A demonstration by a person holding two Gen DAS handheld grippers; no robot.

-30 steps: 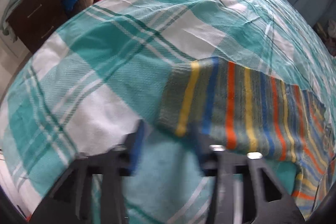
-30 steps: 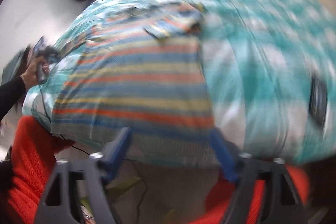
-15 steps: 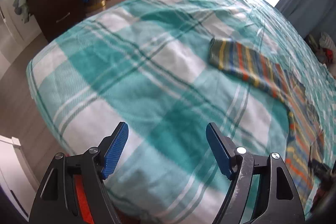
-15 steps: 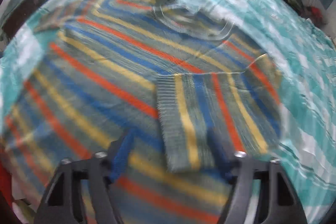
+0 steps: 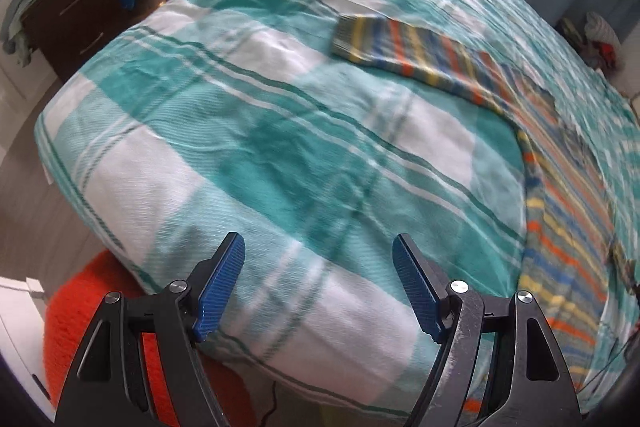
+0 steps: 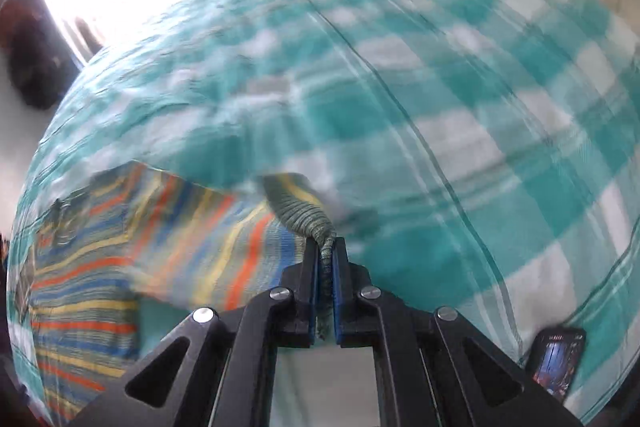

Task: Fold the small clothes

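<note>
A striped sweater (image 5: 560, 211) in grey, orange, yellow and blue lies on the bed at the right of the left wrist view, one sleeve (image 5: 404, 53) stretched out to the left. My left gripper (image 5: 320, 287) is open and empty over the bed's near edge, apart from the sweater. In the right wrist view my right gripper (image 6: 326, 251) is shut on the ribbed cuff of the other sleeve (image 6: 304, 211) and holds it lifted above the sweater's body (image 6: 132, 239). That view is blurred.
The bed (image 5: 280, 155) has a teal and white plaid cover. A dark dresser (image 5: 68, 19) with piled clothes stands at the far left. An orange cushion (image 5: 80, 311) sits below the bed's edge. A phone (image 6: 558, 363) lies on the bed at the lower right.
My left gripper has let go of the left sleeve and pulled back off the bed. My right gripper has closed on the right sleeve's cuff and swung it up.
</note>
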